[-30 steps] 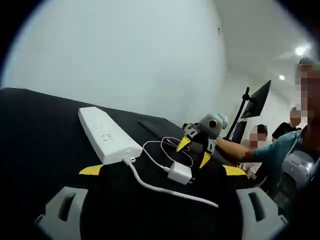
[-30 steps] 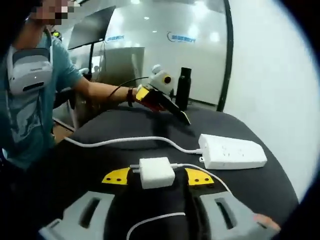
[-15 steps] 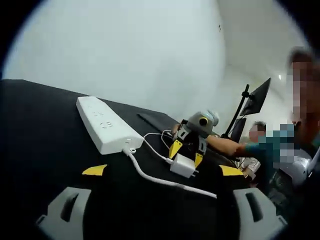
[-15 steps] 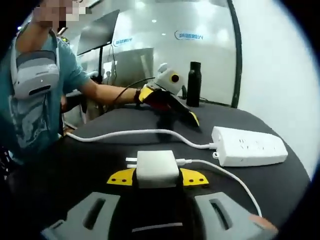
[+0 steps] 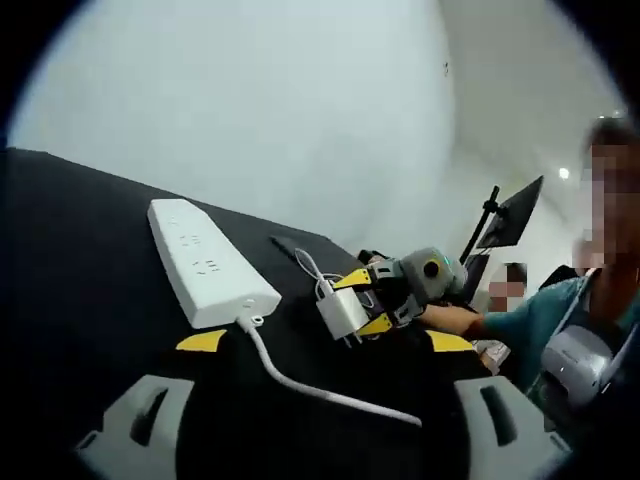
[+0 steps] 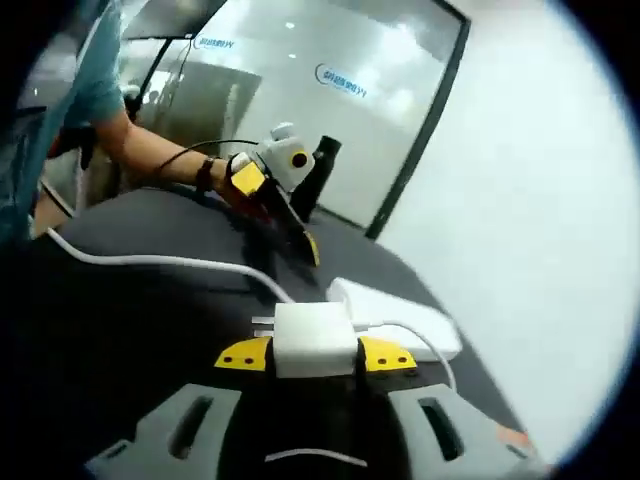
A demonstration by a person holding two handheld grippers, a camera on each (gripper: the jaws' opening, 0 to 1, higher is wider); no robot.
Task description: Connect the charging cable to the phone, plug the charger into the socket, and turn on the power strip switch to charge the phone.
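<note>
My right gripper is shut on the white charger, its prongs pointing left in the right gripper view. In the left gripper view, that gripper holds the charger in the air just right of the white power strip. A thin white cable leads from the charger back toward a flat dark slab, seemingly the phone, on the black table. My left gripper is open, holds nothing, and hovers near the strip's cord. In the right gripper view, the left gripper is beyond the strip.
The strip's thick white cord trails across the table toward a person in a teal shirt. A black bottle stands at the table's far edge. A monitor on an arm and a white wall lie beyond.
My right gripper shut on the charger, lifted it off the table and carried it toward the power strip. The left gripper stayed open.
</note>
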